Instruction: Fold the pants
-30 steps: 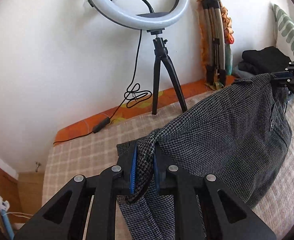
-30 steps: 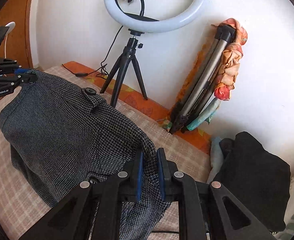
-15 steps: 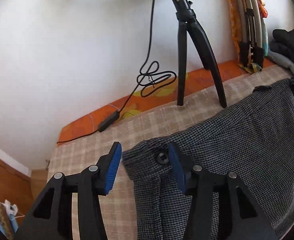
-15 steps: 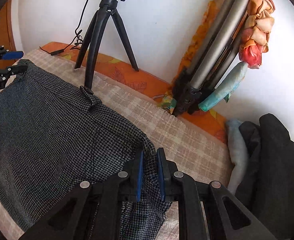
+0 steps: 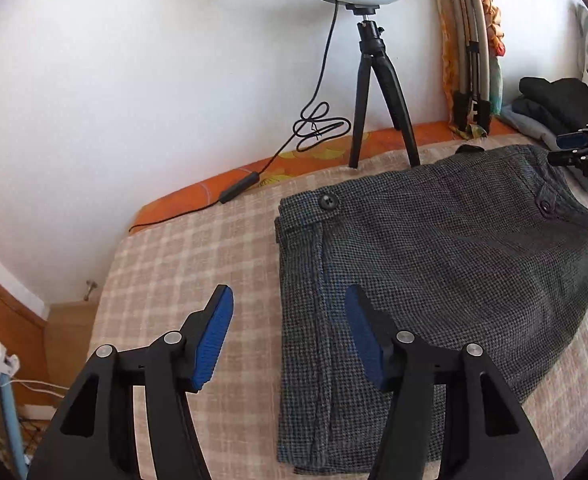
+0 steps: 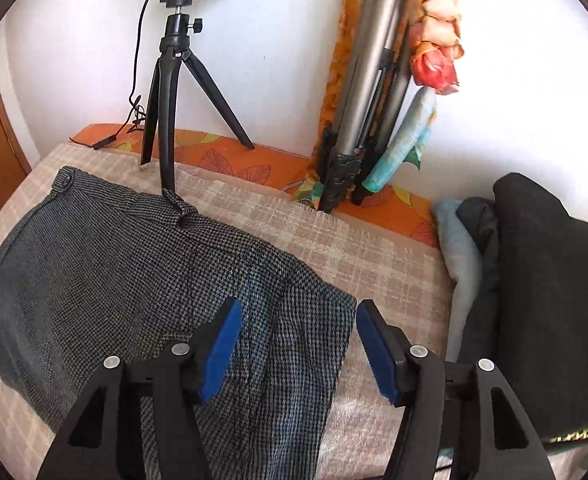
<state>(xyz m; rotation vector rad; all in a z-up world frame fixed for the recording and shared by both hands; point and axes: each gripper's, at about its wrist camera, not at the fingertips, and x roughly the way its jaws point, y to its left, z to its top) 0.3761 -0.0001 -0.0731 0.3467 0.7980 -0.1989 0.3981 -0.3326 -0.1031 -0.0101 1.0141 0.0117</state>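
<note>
Left wrist view: the left gripper [image 5: 289, 312] hangs with its blue-padded jaws spread wide and empty, just above the left edge of the grey houndstooth pants [image 5: 434, 264], which lie flat on the checked bedspread [image 5: 181, 272] ahead of it. Right wrist view: the right gripper [image 6: 298, 332] is likewise spread apart, holding nothing, over the pants' right edge [image 6: 133, 292]. Beyond stands a ring light tripod [image 6: 169, 92]; to its right, folded dark clothes [image 6: 542, 280].
</note>
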